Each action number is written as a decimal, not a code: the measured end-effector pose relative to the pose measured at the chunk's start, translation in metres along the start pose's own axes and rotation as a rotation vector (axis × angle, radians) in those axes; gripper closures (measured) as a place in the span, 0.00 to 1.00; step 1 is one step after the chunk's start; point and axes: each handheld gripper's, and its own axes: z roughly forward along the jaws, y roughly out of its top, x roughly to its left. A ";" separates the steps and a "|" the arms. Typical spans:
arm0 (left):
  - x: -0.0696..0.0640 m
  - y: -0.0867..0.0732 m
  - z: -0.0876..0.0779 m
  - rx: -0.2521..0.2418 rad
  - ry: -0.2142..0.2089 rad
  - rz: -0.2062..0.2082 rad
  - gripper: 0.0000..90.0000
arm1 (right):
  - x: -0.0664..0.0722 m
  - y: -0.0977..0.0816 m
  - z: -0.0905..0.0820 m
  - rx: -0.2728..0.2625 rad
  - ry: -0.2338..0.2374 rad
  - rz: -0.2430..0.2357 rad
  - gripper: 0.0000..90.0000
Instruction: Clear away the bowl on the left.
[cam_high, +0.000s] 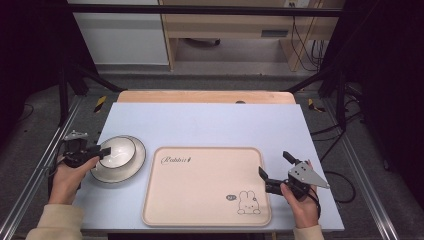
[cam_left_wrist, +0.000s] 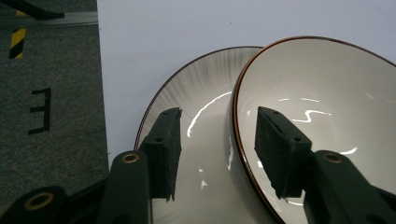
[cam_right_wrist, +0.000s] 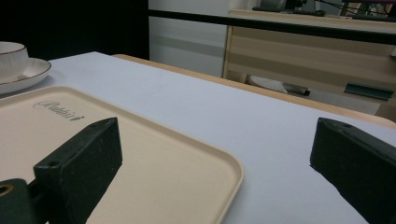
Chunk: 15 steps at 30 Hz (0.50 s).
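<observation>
Nearest us, our right gripper (cam_high: 274, 166) sits at the beige rabbit-printed tray's (cam_high: 200, 210) four o'clock edge, jaws spread wide with nothing between them, one above the tray's rim and one over the pale blue table (cam_high: 210, 125). At nine o'clock of the tray, our left gripper (cam_left_wrist: 217, 154) straddles the white bowl's (cam_left_wrist: 322, 93) brown-edged wall, jaws apart, the bowl resting on its saucer (cam_left_wrist: 196, 88).
</observation>
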 end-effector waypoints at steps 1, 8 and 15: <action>-0.001 0.000 0.001 0.007 0.002 -0.005 0.62 | 0.000 0.000 0.000 0.000 0.000 0.001 0.03; -0.002 0.000 0.003 0.033 0.012 -0.008 0.71 | 0.000 0.000 0.000 0.002 0.005 0.000 0.03; -0.005 0.001 0.004 0.043 -0.001 -0.015 0.80 | 0.001 0.000 0.001 0.011 0.008 0.000 0.03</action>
